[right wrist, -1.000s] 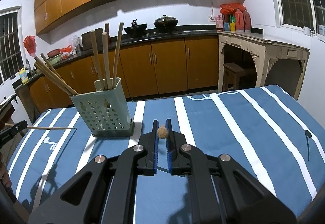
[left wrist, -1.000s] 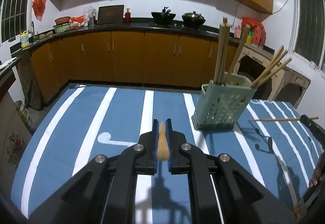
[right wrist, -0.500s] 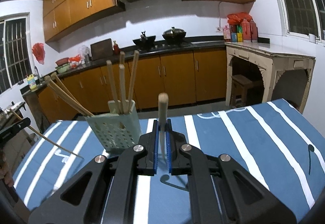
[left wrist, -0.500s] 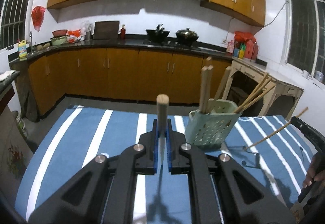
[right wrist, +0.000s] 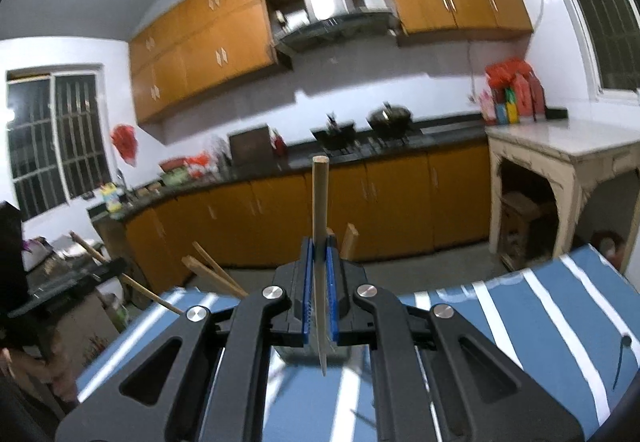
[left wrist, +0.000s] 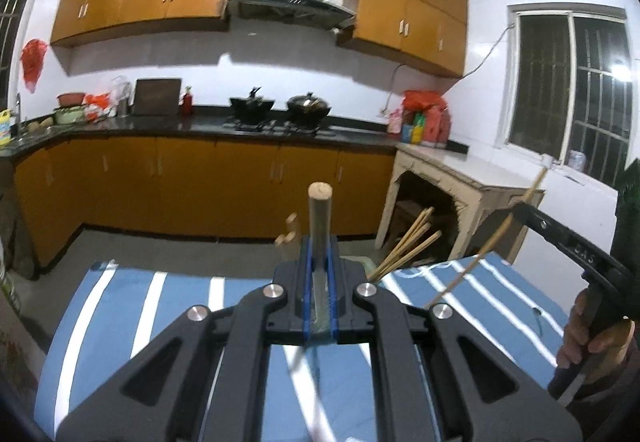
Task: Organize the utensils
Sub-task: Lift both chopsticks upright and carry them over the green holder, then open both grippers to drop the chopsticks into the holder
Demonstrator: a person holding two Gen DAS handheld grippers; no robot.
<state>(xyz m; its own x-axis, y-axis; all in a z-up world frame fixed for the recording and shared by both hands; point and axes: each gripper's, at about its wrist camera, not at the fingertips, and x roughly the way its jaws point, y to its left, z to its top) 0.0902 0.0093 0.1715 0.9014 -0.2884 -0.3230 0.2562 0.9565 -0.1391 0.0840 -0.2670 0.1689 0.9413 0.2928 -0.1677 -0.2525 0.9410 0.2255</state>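
So going left to right: the left gripper [left wrist: 319,274] has its jaws clamped on a wooden chopstick [left wrist: 319,217] that stands nearly upright between the blue pads, blunt end pointing up. It's held above the tabletop [left wrist: 132,306], which has a blue cloth with white stripes on it. Just past the gripper, a bit right, the tips of more chopsticks in the holder [left wrist: 408,246] fan out; the holder itself is mostly hidden behind the gripper body.

Further right there's the right gripper [right wrist: 319,282], jaws also clamped tight, on a second chopstick [right wrist: 320,209]. This one is upright too, thick end up and the thin tip poking out below the pads. In the left wrist view you can see it from the side, slanting up over the right part of the tabletop, with the person's hand [left wrist: 588,326] wrapped round the handle. Kitchen cabinets [left wrist: 200,185] run along the far wall.
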